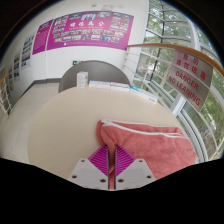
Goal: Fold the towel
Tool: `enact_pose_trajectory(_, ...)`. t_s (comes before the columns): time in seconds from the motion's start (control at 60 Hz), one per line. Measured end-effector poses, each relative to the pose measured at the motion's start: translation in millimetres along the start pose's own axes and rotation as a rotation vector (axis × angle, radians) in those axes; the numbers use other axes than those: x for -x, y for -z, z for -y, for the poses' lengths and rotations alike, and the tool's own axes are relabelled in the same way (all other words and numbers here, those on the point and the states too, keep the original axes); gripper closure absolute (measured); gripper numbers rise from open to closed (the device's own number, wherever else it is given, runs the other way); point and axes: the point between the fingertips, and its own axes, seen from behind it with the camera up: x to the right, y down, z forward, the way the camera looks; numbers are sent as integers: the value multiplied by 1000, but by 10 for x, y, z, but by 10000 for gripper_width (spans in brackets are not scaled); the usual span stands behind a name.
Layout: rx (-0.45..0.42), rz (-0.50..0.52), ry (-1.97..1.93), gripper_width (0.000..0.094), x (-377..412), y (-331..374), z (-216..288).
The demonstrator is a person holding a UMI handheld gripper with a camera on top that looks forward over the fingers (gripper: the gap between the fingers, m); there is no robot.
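Clearly the pink towel (148,146) is the thing to watch: it lies in a rumpled heap on the pale round table (70,125), just ahead of the fingers and off to their right side, with its near edge running up to the magenta pads (102,160). The gripper (111,166) has its fingers drawn close together, the pads nearly meeting — a bit of pink cloth seems to be caught at their tips, though the fold of fabric there is too small to be sure both fingers press on it.

My worry is a thin hold. If only a single layer or a stray corner is pinched, the cloth could slip free as it is lifted, and the fold would land crooked. The towel is bunched, not flat, so a pull may drag the whole heap rather than turn one edge over. It also sits near the table's far right rim — a sweep that way could push it off.

Beyond the table stand a grey cabinet (92,74), a poster wall (85,28) and windows (180,60).
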Motion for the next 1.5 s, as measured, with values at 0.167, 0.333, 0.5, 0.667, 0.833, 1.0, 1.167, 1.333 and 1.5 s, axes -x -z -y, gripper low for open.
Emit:
enact_pose_trajectory(0.167, 13, 118, -88, 904, 200, 62, 93)
enact_pose_trajectory(0.333, -42, 378, -242, 904, 749, 680, 735)
enact_pose_trajectory(0.5, -119, 530, -349, 898, 532, 1122, 1376)
enact_pose_trajectory(0.667, -43, 402, -331, 896, -384, 504, 945)
enact_pose_trajectory(0.833, 42, 228, -275, 570, -1259, 15, 465)
enact_pose_trajectory(1.0, -7, 121, -226, 89, -1721, 283, 526)
enact_pose_trajectory(1.167, -41, 113, -141, 78, -1614, 924, 617)
enact_pose_trajectory(1.333, -61, 100, -120, 84, -1271, 1710, 585)
enact_pose_trajectory(1.5, -89, 48, -120, 80, -1118, 2563, 489)
